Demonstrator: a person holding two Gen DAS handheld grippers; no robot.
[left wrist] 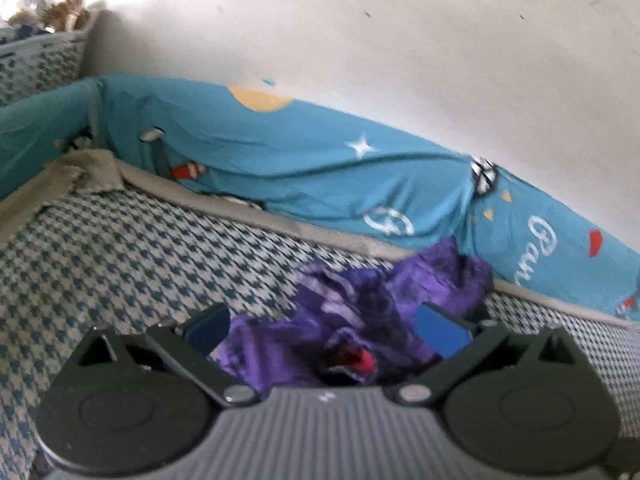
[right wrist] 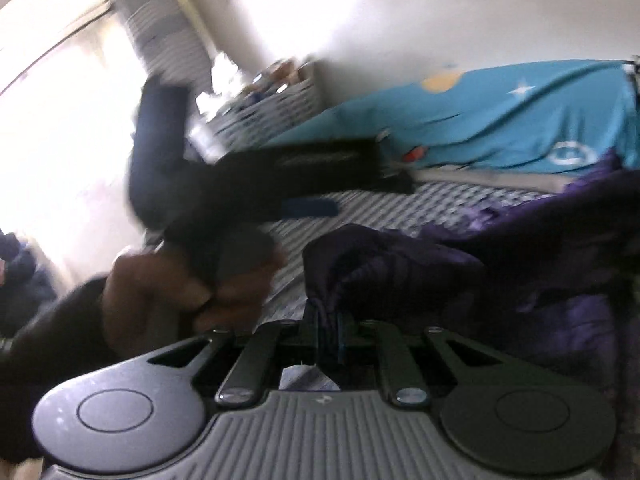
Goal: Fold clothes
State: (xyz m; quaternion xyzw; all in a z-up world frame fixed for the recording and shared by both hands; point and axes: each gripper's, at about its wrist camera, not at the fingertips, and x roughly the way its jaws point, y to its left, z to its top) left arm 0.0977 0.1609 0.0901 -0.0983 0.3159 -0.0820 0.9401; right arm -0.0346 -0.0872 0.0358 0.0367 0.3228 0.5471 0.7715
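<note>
The left hand-held gripper (left wrist: pixel 324 330) stands wide apart, its blue pads (left wrist: pixel 442 330) on either side of a crumpled purple garment (left wrist: pixel 360 320) without pinching it. The garment lies on a bed (left wrist: pixel 120 248) covered in a blue-and-white houndstooth sheet, bunched near the far edge, with a small red patch (left wrist: pixel 362 360) showing in its folds close to the gripper. Behind it a teal cloth (left wrist: pixel 300 168) printed with stars, rockets and white lettering runs along the white wall (left wrist: pixel 400 40). A grey band (left wrist: pixel 240 208) edges the bed below the teal cloth, and a grey rag (left wrist: pixel 80 172) sits crumpled at the far left corner. In the right wrist view the right hand-held gripper (right wrist: pixel 328 338) is pressed closed on a bunched fold of the garment (right wrist: pixel 400 272), which rises from the fingers and spreads away to the right over the bed (right wrist: pixel 400 208). To its left a hand (right wrist: pixel 200 288) in a dark sleeve (right wrist: pixel 48 340) grips the other hand-held gripper (right wrist: pixel 320 184), which is blurred and points right across the bed. A patterned basket (right wrist: pixel 280 104) stands at the far left by the wall.
</note>
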